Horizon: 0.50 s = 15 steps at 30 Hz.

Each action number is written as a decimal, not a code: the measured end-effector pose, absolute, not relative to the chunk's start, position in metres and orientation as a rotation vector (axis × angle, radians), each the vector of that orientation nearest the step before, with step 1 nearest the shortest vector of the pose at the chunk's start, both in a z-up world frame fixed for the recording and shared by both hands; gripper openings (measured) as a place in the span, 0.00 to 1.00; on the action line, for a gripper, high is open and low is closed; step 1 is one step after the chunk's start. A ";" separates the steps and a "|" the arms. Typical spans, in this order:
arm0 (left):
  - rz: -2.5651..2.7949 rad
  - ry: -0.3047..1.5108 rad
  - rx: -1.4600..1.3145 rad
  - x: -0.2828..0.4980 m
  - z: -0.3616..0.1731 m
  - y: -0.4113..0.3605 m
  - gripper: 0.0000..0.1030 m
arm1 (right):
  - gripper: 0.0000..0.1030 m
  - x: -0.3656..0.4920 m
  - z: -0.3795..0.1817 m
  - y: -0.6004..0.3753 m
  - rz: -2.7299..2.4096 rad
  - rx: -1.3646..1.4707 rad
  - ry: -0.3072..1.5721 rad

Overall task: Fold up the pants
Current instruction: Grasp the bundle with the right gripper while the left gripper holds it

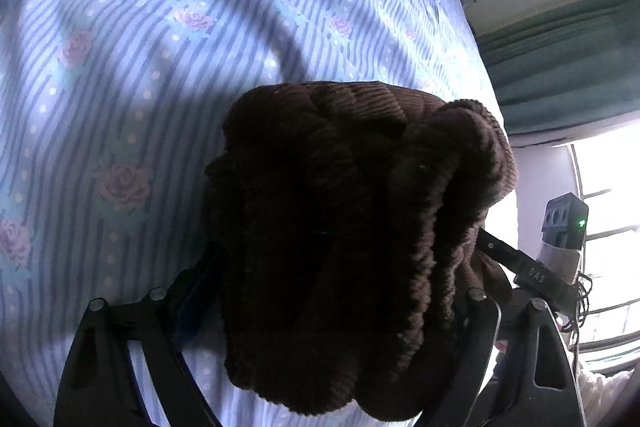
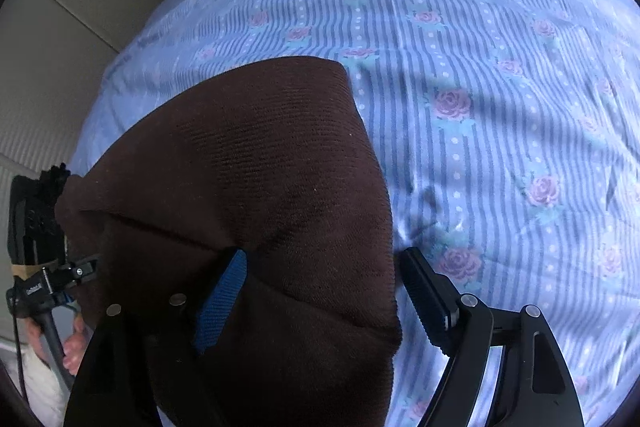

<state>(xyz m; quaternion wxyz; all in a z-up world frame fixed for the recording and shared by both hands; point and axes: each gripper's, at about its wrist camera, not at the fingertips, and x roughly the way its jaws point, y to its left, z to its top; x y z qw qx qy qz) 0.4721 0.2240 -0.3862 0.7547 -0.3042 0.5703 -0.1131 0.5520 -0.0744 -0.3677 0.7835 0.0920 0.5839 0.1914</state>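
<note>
Pants (image 1: 340,227), dark brown in ribbed corduroy-like cloth, hang bunched between the fingers of our left gripper (image 1: 344,259), which stand wide around the thick wad above the blue striped bedsheet with pink roses (image 1: 120,87), though we cannot tell whether the pads press on it. Further right, the same cloth drapes over the blue-padded finger (image 2: 224,299) of our right gripper (image 2: 320,291), whose other finger stands clear beside the fabric's edge.

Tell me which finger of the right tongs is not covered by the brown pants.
The black ribbed finger on the view's right, bare over the striped sheet. The blue-padded finger is half buried in the pants' folds.
</note>
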 end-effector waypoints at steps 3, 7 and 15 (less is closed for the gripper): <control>-0.221 1.246 -0.628 0.470 -0.376 0.220 0.78 | 0.58 0.547 -0.359 -0.072 0.414 0.190 1.253; -0.135 1.286 -0.600 0.472 -0.381 0.219 1.00 | 0.55 0.541 -0.354 -0.070 0.406 0.161 1.241; -0.140 1.360 -0.656 0.483 -0.381 0.225 1.00 | 0.55 0.540 -0.354 -0.070 0.404 0.158 1.237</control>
